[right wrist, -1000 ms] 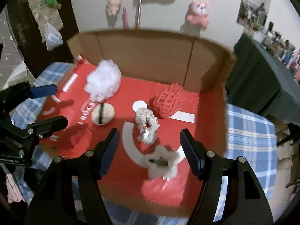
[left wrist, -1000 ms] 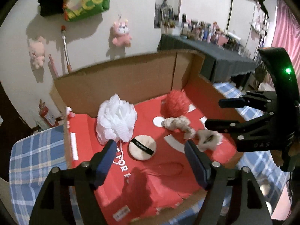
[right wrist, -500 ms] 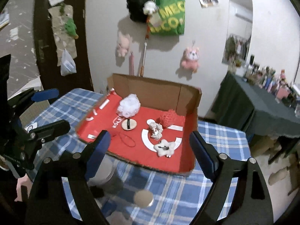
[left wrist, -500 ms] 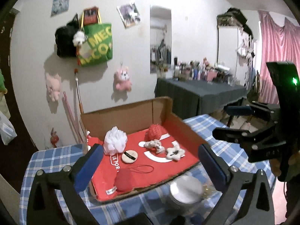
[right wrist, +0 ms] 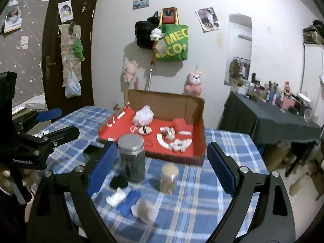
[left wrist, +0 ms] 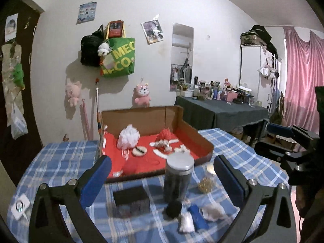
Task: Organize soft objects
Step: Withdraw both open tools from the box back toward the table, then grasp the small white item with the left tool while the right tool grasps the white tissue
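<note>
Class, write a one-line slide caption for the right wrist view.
Open right gripper faces a checked table with a dark jar, small soft items and a red-lined box.

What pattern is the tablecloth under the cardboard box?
Blue and white plaid tablecloth; the right wrist view shows it best, around the cardboard box.

White wall (left wrist: 212,20) hung with a green tote bag (left wrist: 119,60) and pink plush toys (left wrist: 142,94). Dark door (right wrist: 66,46) at left, pink curtain (left wrist: 301,70) at right, cluttered dark-clothed side table (left wrist: 220,109).
</note>
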Action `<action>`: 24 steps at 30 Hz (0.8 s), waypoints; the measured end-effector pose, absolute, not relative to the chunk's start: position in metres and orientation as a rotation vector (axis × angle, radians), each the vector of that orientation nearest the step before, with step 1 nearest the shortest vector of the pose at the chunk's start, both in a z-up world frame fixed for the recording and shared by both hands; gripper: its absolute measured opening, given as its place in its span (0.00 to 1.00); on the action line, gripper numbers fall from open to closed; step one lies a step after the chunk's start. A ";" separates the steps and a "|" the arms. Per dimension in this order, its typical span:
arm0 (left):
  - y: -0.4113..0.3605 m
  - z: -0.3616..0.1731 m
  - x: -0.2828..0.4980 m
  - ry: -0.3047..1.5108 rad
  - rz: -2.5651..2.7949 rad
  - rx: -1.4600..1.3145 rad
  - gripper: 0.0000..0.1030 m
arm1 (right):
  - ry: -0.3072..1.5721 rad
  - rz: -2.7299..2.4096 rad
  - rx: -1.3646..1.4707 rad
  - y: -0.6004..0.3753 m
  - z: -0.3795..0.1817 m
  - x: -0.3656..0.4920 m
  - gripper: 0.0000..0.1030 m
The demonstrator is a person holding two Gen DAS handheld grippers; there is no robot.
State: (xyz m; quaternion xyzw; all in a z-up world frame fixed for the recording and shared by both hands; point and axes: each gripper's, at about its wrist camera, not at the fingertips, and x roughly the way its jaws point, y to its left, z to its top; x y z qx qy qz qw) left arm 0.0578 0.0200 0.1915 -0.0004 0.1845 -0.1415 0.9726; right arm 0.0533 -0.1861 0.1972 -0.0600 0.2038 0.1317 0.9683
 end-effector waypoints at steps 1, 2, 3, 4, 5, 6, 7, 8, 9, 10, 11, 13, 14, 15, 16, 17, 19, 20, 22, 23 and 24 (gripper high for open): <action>0.020 0.186 0.054 0.380 -0.283 -0.003 1.00 | 0.414 0.265 -0.113 -0.186 0.191 0.050 0.88; 0.019 0.180 0.051 0.387 -0.279 -0.005 1.00 | 0.419 0.260 -0.104 -0.186 0.186 0.048 0.89; 0.019 0.175 0.048 0.392 -0.276 -0.007 1.00 | 0.430 0.252 -0.093 -0.187 0.177 0.047 0.89; 0.019 0.168 0.047 0.403 -0.273 -0.009 1.00 | 0.435 0.246 -0.088 -0.187 0.171 0.045 0.89; 0.019 0.163 0.045 0.412 -0.271 -0.014 1.00 | 0.442 0.238 -0.084 -0.187 0.165 0.044 0.89; 0.019 0.158 0.043 0.420 -0.269 -0.019 1.00 | 0.453 0.228 -0.080 -0.187 0.156 0.043 0.89; 0.018 0.150 0.043 0.434 -0.266 -0.021 1.00 | 0.464 0.222 -0.075 -0.187 0.149 0.044 0.89; 0.017 0.145 0.043 0.443 -0.263 -0.021 1.00 | 0.472 0.219 -0.072 -0.187 0.144 0.044 0.89; 0.017 0.139 0.043 0.454 -0.259 -0.020 1.00 | 0.487 0.215 -0.066 -0.187 0.134 0.044 0.89; 0.015 0.133 0.043 0.466 -0.256 -0.017 1.00 | 0.496 0.212 -0.061 -0.187 0.129 0.045 0.89; 0.013 0.126 0.044 0.480 -0.256 -0.015 1.00 | 0.505 0.210 -0.056 -0.187 0.123 0.046 0.89; 0.008 0.114 0.045 0.512 -0.261 -0.001 1.00 | 0.530 0.202 -0.048 -0.188 0.111 0.049 0.89; 0.007 0.109 0.046 0.525 -0.262 0.003 1.00 | 0.539 0.199 -0.045 -0.188 0.106 0.050 0.88; 0.006 0.106 0.047 0.532 -0.262 0.005 1.00 | 0.549 0.196 -0.041 -0.188 0.100 0.051 0.88; 0.004 0.101 0.047 0.543 -0.264 0.007 1.00 | 0.559 0.195 -0.036 -0.189 0.095 0.052 0.89; 0.003 0.097 0.048 0.554 -0.269 0.007 1.00 | 0.568 0.196 -0.031 -0.189 0.091 0.053 0.89; 0.002 0.088 0.049 0.573 -0.271 0.004 1.00 | 0.590 0.197 -0.024 -0.190 0.083 0.056 0.89; 0.001 0.085 0.050 0.580 -0.270 0.005 1.00 | 0.600 0.196 -0.023 -0.190 0.080 0.057 0.88; -0.001 0.079 0.053 0.600 -0.271 0.011 1.00 | 0.616 0.195 -0.024 -0.190 0.075 0.060 0.89; -0.002 0.076 0.054 0.607 -0.275 0.014 1.00 | 0.626 0.194 -0.024 -0.190 0.072 0.061 0.88; -0.004 0.073 0.056 0.619 -0.279 0.014 1.00 | 0.632 0.195 -0.022 -0.190 0.069 0.062 0.88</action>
